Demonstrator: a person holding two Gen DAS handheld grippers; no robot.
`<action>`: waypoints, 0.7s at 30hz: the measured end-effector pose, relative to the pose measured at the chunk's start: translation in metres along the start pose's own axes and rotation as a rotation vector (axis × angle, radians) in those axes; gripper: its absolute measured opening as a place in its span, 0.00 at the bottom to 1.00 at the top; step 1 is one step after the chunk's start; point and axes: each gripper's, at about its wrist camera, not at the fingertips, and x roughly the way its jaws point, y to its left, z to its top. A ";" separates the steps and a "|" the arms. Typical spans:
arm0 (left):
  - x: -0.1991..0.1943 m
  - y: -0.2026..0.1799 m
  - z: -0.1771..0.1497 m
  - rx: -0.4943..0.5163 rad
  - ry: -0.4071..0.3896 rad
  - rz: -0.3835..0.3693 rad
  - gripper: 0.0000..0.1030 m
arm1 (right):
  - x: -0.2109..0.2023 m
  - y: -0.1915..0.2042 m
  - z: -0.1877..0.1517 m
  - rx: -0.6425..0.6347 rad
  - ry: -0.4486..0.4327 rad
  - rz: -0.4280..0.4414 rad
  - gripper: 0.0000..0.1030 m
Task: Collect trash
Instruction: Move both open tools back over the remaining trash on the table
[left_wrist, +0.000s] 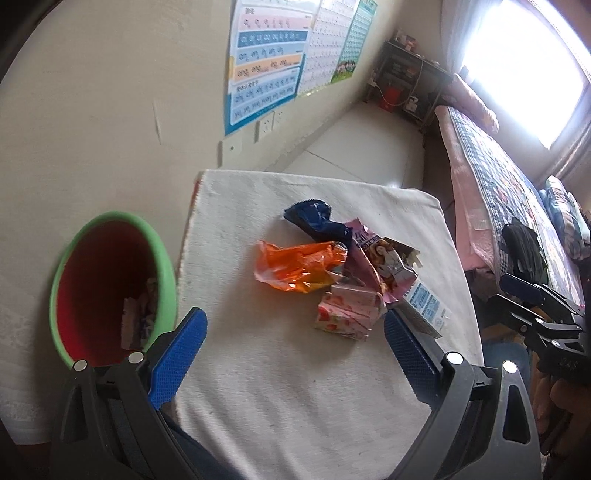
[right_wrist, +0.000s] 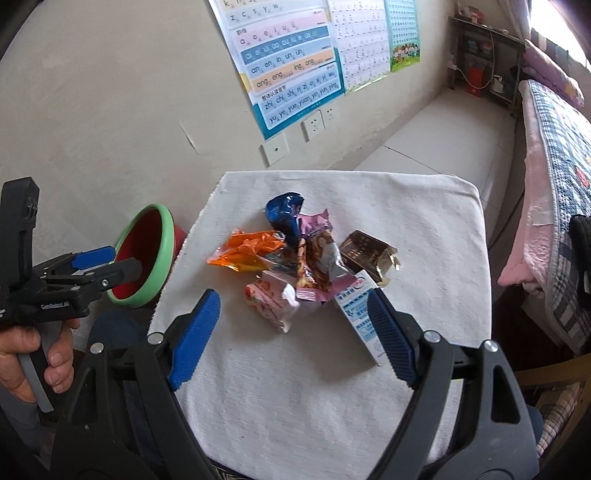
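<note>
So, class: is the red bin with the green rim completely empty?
No: the red bin with the green rim has crumpled wrappers at its bottom.

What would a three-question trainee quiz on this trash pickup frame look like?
1. True or false: the bin is empty.
2. Which wrapper lies nearest the bin? A. orange wrapper B. dark blue wrapper C. gold wrapper
3. Fill in: both the left gripper and the right gripper are ____.

Key: 1 false, some trash is already inside; 2 A; 3 open, nothing between the fingers.
</note>
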 end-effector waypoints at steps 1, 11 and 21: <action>0.005 -0.003 0.002 0.000 0.007 -0.003 0.90 | 0.000 -0.002 0.000 0.002 0.002 0.000 0.78; 0.037 -0.010 0.010 -0.001 0.057 -0.017 0.90 | 0.022 -0.027 0.006 0.025 0.042 -0.018 0.78; 0.078 0.009 0.015 -0.063 0.130 -0.040 0.89 | 0.064 -0.028 0.017 0.011 0.107 -0.009 0.78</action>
